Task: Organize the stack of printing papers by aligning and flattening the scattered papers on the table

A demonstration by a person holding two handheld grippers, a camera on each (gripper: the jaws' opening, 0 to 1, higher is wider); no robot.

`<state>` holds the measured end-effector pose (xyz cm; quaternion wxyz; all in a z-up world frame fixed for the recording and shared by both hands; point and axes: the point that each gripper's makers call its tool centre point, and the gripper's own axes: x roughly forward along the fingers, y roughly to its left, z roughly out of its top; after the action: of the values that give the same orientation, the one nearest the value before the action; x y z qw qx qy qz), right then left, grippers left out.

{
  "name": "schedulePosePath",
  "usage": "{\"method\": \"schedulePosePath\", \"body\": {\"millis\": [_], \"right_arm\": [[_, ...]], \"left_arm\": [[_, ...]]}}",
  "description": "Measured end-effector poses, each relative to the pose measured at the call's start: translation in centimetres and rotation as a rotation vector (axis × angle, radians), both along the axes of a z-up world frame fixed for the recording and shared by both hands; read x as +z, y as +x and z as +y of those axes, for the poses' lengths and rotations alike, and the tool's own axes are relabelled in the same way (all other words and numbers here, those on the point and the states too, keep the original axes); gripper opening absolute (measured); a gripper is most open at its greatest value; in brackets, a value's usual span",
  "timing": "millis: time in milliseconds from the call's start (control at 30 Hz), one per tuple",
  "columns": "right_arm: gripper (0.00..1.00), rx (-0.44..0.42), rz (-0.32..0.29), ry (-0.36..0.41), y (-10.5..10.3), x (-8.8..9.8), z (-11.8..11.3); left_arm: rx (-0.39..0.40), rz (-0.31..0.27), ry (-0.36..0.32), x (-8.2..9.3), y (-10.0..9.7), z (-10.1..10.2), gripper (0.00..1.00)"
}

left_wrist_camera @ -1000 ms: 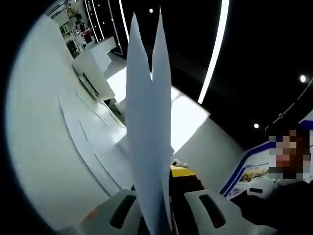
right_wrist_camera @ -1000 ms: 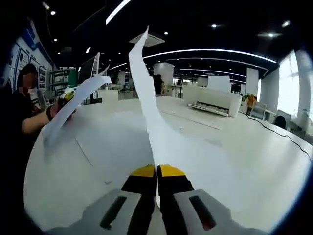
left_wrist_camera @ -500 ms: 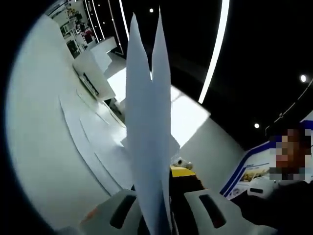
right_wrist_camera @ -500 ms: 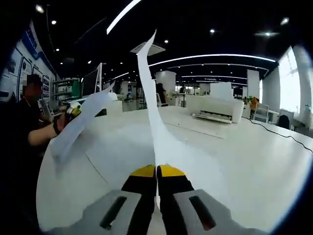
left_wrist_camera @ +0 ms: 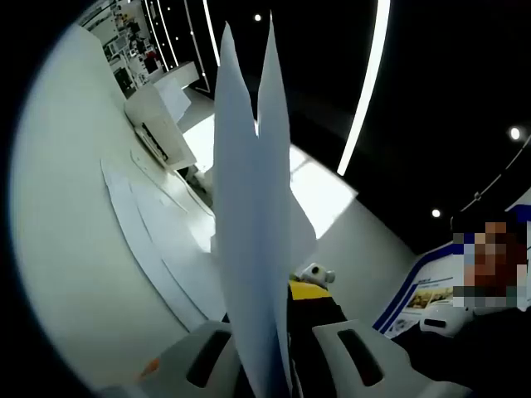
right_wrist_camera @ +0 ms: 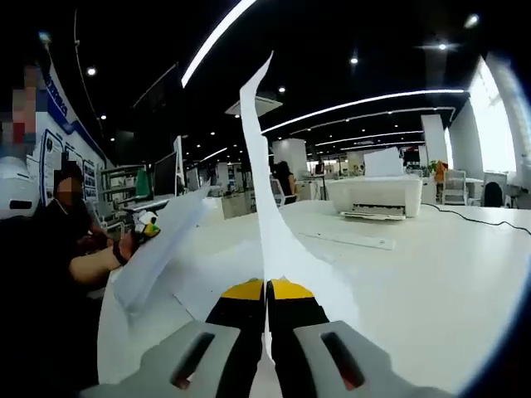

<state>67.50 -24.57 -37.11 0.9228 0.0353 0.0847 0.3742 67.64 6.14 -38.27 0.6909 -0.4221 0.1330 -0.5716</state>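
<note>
Holding sheets [left_wrist_camera: 249, 240] above the table [right_wrist_camera: 431, 282], both grippers [left_wrist_camera: 278, 365] [right_wrist_camera: 266, 303] grasp paper edges, probably to align them.

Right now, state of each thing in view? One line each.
Left gripper: shut on paper stack.
Right gripper: shut on paper stack.
Paper stack: lifted off the table, held edge-up, top corners splayed.
Loose sheets: flat on the table, fanned, not aligned.
Printer: closed, sitting on the table.
Table: white, loose sheets on it.
</note>
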Motion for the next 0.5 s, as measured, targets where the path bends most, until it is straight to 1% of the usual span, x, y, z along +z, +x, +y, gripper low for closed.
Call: {"method": "schedulePosePath", "body": {"millis": [67,233,500], "right_arm": [[0.00,0.010,0.002,0.015,0.2,0.5,-0.4],[0.00,0.042,0.006,0.045,-0.5,1.5,0.2],[0.00,0.084,-0.022,0.121,-1.6,4.0,1.0]], "left_arm": [[0.000,0.000,0.001,0.1,-0.2,-0.2,0.06],[0.001,0.001,0.001,0.1,-0.3,-0.3,0.06],[0.001,0.003,0.001,0.1,-0.4,-0.4,0.06]]}}
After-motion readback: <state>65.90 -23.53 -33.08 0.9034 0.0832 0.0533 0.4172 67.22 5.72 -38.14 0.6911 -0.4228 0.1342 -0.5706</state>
